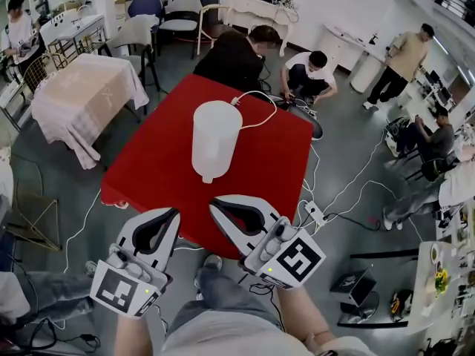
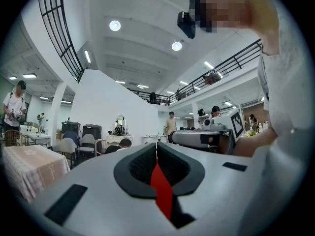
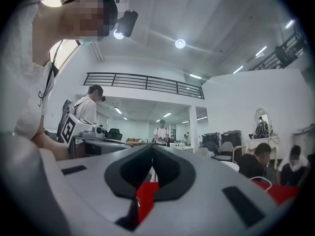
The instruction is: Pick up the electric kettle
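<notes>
A white electric kettle stands on the red table, its white cord running off the far edge. Both grippers hover at the table's near edge, short of the kettle and apart from it. The left gripper has its jaws together with nothing between them, and its own view shows the tips meeting. The right gripper is likewise shut and empty, tips touching. In both gripper views the jaws hide the kettle, and only a strip of red table shows between them.
Two people crouch behind the table. A table with a pale cloth stands at the left, chairs behind it. Cables and a power strip lie on the floor at the right. More people sit and stand at the right.
</notes>
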Action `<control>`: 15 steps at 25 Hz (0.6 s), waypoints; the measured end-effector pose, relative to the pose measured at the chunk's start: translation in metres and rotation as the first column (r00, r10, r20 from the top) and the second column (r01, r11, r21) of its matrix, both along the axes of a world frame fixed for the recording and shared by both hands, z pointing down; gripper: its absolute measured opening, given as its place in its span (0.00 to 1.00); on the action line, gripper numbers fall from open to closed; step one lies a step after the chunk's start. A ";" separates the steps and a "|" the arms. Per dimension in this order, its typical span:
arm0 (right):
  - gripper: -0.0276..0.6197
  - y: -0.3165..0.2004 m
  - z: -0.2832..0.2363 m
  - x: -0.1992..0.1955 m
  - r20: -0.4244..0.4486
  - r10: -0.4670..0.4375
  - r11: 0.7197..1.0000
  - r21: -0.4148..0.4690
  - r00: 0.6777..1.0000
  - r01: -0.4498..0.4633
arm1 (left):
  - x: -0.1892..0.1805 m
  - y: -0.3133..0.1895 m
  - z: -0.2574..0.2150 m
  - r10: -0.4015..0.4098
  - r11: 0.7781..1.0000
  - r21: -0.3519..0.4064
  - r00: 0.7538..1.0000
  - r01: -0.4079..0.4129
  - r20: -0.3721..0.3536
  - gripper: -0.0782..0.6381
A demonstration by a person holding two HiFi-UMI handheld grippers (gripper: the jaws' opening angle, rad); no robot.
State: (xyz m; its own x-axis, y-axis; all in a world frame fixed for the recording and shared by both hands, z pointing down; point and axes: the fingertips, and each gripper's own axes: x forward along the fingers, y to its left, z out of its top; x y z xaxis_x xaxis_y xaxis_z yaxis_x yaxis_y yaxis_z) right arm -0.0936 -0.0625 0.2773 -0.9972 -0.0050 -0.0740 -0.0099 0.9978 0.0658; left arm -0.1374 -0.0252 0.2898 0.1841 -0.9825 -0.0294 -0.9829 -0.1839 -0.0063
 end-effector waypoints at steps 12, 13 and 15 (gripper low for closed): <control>0.05 -0.058 0.011 -0.030 -0.014 0.061 0.998 -0.020 0.998 -0.061 | -0.027 -0.065 0.013 0.091 0.995 -0.029 0.996 -0.091 0.007 0.13; 0.05 -0.062 0.012 -0.030 -0.014 0.068 0.997 -0.023 0.998 -0.069 | -0.029 -0.070 0.014 0.099 0.995 -0.031 0.995 -0.099 0.006 0.13; 0.05 -0.071 0.011 -0.032 -0.009 0.084 0.996 -0.030 0.996 -0.084 | -0.031 -0.079 0.014 0.116 0.993 -0.037 0.993 -0.116 0.007 0.13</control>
State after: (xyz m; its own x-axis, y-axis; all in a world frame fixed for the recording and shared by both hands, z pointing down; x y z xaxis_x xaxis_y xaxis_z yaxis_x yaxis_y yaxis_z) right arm -0.1255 -0.1333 0.2884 -0.9938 -0.0906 -0.0645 -0.0931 0.9950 0.0360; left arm -0.1687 -0.1045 0.3035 0.2969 -0.9549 0.0084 -0.9549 -0.2969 -0.0059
